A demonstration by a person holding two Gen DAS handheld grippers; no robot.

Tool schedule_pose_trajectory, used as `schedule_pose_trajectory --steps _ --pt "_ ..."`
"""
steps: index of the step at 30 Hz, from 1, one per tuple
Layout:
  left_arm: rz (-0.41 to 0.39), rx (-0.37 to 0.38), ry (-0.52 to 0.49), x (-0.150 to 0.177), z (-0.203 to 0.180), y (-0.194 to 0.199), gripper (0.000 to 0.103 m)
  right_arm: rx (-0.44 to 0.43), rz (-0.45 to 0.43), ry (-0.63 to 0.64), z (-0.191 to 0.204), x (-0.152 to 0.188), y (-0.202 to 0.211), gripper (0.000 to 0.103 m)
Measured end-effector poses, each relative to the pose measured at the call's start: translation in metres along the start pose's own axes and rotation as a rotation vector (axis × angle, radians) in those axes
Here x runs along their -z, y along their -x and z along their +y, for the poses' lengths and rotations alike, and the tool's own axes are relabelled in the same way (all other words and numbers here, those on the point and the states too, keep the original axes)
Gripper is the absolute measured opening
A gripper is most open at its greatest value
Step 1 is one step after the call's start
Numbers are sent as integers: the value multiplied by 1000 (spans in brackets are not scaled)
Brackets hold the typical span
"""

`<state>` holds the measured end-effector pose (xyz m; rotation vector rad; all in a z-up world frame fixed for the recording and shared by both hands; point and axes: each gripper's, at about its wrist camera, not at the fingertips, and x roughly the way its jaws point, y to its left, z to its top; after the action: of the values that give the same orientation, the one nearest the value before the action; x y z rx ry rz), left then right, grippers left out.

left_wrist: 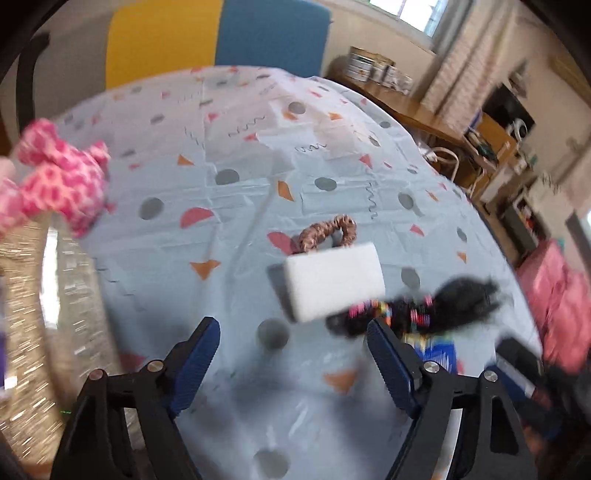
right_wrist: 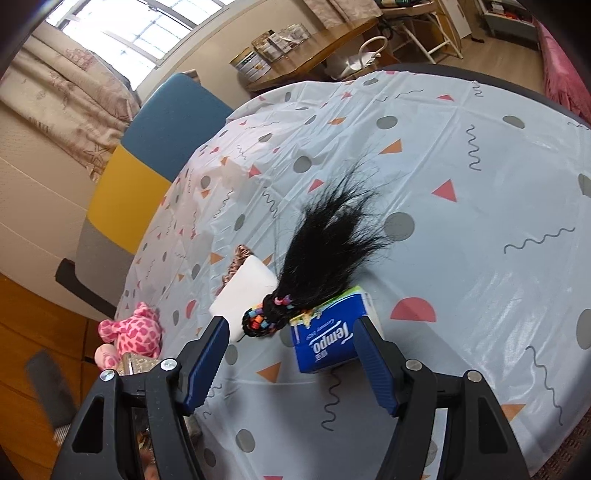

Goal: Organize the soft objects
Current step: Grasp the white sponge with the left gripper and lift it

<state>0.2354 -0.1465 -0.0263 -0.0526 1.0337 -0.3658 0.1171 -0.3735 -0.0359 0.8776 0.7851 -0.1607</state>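
Observation:
A white sponge block [left_wrist: 334,282] lies mid-table, also in the right wrist view [right_wrist: 243,291]. A brown scrunchie [left_wrist: 328,229] lies just behind it [right_wrist: 240,258]. A black hairpiece with coloured beads [left_wrist: 424,306] lies partly on a blue Tempo tissue pack [right_wrist: 328,341]; the hairpiece also shows in the right wrist view [right_wrist: 325,251]. A pink spotted plush toy [left_wrist: 62,181] sits in a glittery container at the left [right_wrist: 135,332]. My left gripper [left_wrist: 291,358] is open and empty above the table, short of the sponge. My right gripper [right_wrist: 290,360] is open, empty, near the tissue pack.
The round table [right_wrist: 480,184] has a pale blue patterned cloth. A glittery silver container [left_wrist: 33,314] stands at the table's left edge. A yellow-and-blue chair [left_wrist: 218,33] stands behind the table. A wooden desk with tins [left_wrist: 380,74] and shelves lie beyond.

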Motion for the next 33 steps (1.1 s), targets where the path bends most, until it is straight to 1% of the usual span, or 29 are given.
schedule_pose_trajectory --steps 3,5,7,8,9,10,11,12,13,14,16,18,20,23,25,26,27,28,29,31,33 --pt "13 24 55 -12 1 -22 84 -24 18 -3 0 1 -2 71" --pt "18 36 67 -19 0 -35 84 -39 30 -6 0 1 -3 71" --pt "41 44 74 -26 -1 -51 83 -51 40 -11 0 1 -5 71" --pt "45 42 80 -28 1 -55 78 -57 46 -13 0 1 -6 71" --pt "50 45 84 -29 1 -60 63 -61 50 -15 0 1 -6 71" --pt "63 55 84 -30 2 -66 53 -66 55 -19 -1 1 -7 72" --pt "88 73 85 -29 3 -72 35 -72 61 -23 -2 1 -7 72" --pt "105 90 89 -28 4 -76 33 -75 65 -27 -2 1 -8 72" --pt "110 117 97 -25 5 -76 29 -79 70 -31 -3 1 -9 72" --pt "97 137 91 -21 6 -73 27 -80 73 -34 -4 1 -9 72" --pt "89 155 65 -13 4 -65 22 -75 76 -36 -4 2 -10 72" --pt "96 175 64 -3 4 -56 20 -77 76 -36 -4 2 -10 72" --pt "105 171 55 10 2 -46 18 -74 73 -33 -3 2 -9 72" --pt "118 151 10 34 -6 -31 14 -73 73 -36 -3 2 -9 72" --pt "160 133 -10 52 -10 -27 15 -71 74 -39 -4 2 -9 72" --pt "169 103 -34 62 -13 -24 21 -71 73 -41 -5 2 -9 72" --pt "170 80 -61 68 -16 -21 36 -69 72 -41 -5 2 -9 72" --pt "164 62 -81 71 -18 -19 45 -66 70 -42 -5 2 -9 72" --pt "147 35 -105 74 -20 -16 57 -65 68 -44 -5 2 -8 72" --pt "100 3 -151 72 -25 -8 60 -64 65 -48 -6 2 -7 72" --pt "56 -36 -242 65 -36 -3 72 -61 64 -50 -7 2 -7 72"
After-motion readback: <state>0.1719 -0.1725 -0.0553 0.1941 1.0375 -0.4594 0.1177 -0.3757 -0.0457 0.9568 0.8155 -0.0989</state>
